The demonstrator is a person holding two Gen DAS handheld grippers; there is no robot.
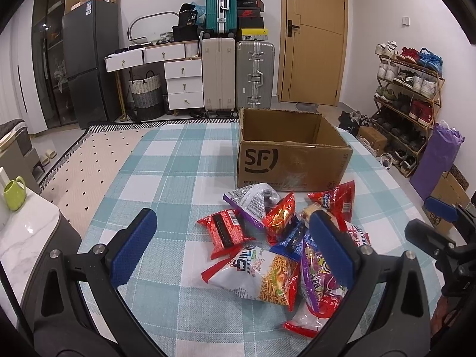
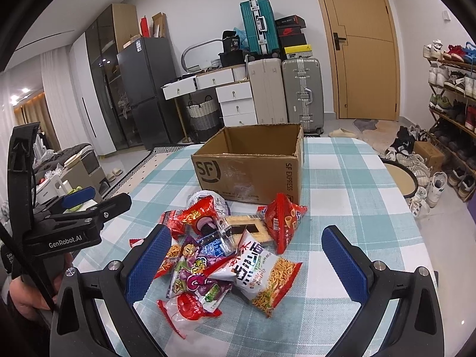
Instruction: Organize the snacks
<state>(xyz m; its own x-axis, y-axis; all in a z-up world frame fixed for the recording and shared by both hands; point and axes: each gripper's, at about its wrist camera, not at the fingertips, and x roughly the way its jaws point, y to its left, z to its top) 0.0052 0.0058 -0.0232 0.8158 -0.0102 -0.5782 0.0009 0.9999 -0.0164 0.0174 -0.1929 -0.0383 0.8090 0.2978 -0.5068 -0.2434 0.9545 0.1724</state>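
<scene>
— Crinkly foil snack packets (image 2: 226,255) heaped on checked tablecloth (image 1: 166,178), just before open cardboard box (image 1: 291,151); box seemingly empty. Sorting likely not yet begun.

— Left gripper (image 1: 235,238) and right gripper (image 2: 247,253) both spread wide, holding nothing. Next: close on top noodle bag (image 2: 264,279), lift over box wall. Overlapping packets may snag.

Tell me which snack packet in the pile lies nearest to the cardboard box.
The red packet standing at the pile's right back edge, just before the SF cardboard box. The white noodle packet and the purple packet lie far nearer the grippers.
</scene>
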